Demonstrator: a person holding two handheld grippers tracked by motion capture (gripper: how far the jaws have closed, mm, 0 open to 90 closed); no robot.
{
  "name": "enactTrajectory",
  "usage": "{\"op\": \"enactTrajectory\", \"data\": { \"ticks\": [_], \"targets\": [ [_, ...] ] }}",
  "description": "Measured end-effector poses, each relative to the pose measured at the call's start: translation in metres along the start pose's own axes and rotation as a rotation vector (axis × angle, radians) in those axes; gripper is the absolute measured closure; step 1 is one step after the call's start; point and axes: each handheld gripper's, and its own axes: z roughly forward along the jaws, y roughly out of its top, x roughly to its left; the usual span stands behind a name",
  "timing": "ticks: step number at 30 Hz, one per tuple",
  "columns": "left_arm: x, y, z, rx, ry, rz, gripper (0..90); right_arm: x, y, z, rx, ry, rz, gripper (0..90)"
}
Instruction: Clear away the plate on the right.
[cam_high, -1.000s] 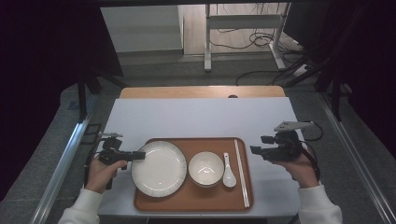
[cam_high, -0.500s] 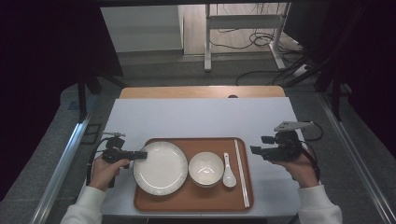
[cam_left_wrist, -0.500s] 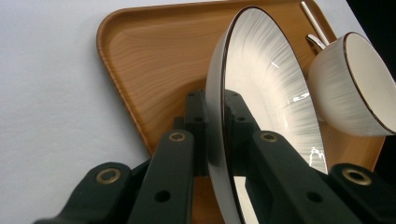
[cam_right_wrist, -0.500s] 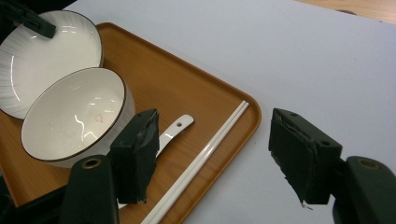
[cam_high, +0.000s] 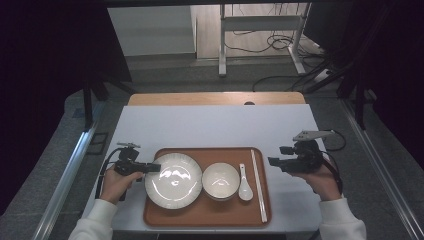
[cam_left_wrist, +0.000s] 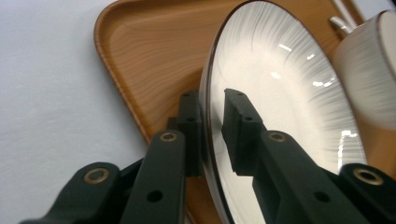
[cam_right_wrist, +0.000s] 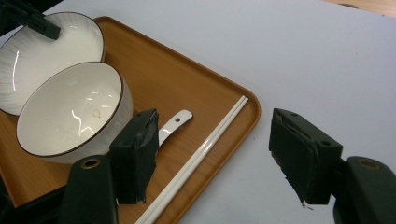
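Note:
A white ribbed plate lies at the left of a wooden tray, beside a white bowl, a white spoon and white chopsticks. My left gripper reaches in from the left with the plate's rim between its jaws. The jaws have just been opening: the lower pad lies under the rim, the upper pad stands a little off the plate. My right gripper hovers right of the tray, open and empty, facing the bowl and chopsticks.
The tray sits near the front edge of a white table top, with bare white surface behind it and on both sides. A wooden strip runs along the table's far edge. Dark floor, cables and metal frames lie beyond.
The left hand has pushed the plate slightly to the right, further onto the tray. The left jaws have parted a little around the rim. The right hand has kept still.

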Motion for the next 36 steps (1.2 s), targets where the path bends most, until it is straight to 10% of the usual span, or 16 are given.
{"op": "enactTrajectory", "data": {
  "ticks": [19, 36],
  "targets": [
    [-0.012, -0.002, 0.013, 0.059, 0.141, 0.122, 58.6, -0.001, -0.001, 0.003, 0.024, 0.006, -0.005, 32.4],
    [-0.041, 0.003, -0.025, -0.168, 0.280, 0.177, 19.9, -0.004, -0.004, 0.002, 0.026, -0.016, -0.001, 29.8]
  ]
}}
